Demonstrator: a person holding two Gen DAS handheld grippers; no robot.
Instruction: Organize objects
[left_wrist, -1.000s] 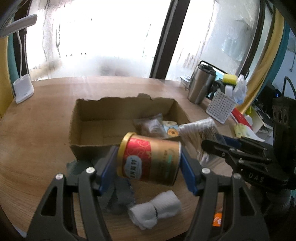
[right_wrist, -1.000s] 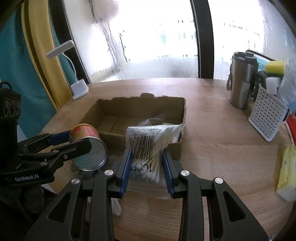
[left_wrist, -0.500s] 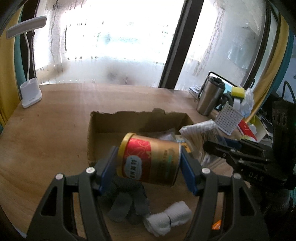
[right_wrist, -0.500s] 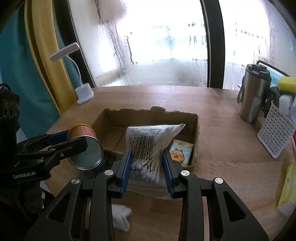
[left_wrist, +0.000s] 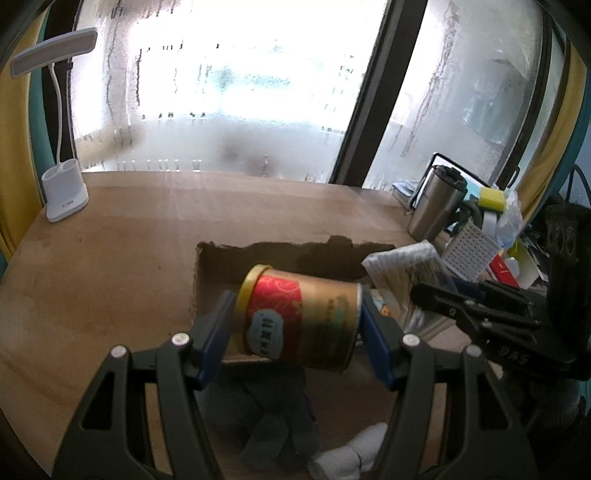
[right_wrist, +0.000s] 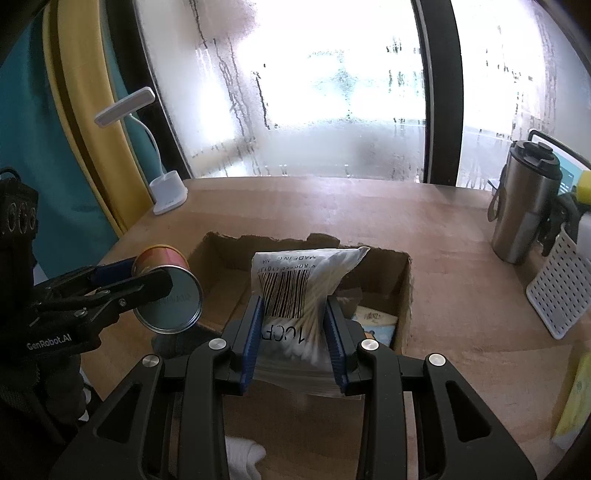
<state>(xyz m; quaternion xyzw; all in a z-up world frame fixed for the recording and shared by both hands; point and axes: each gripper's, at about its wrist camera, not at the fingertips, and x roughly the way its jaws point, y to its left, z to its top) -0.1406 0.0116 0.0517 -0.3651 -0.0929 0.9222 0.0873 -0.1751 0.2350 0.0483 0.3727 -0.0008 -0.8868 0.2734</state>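
My left gripper is shut on a red and gold tin can with a yellow lid, held sideways above the near wall of an open cardboard box. My right gripper is shut on a clear bag of cotton swabs with a barcode, held upright over the same box. The can and left gripper show at the left of the right wrist view. The swab bag and right gripper appear at the right of the left wrist view. A snack packet lies inside the box.
Grey socks and a white rolled sock lie on the wooden table near the box. A steel travel mug, a white perforated holder and clutter stand at the right. A white desk lamp stands at the far left.
Both grippers have risen and drawn back with the can and the swab bag still held; the box and table now sit lower and farther off in both views.
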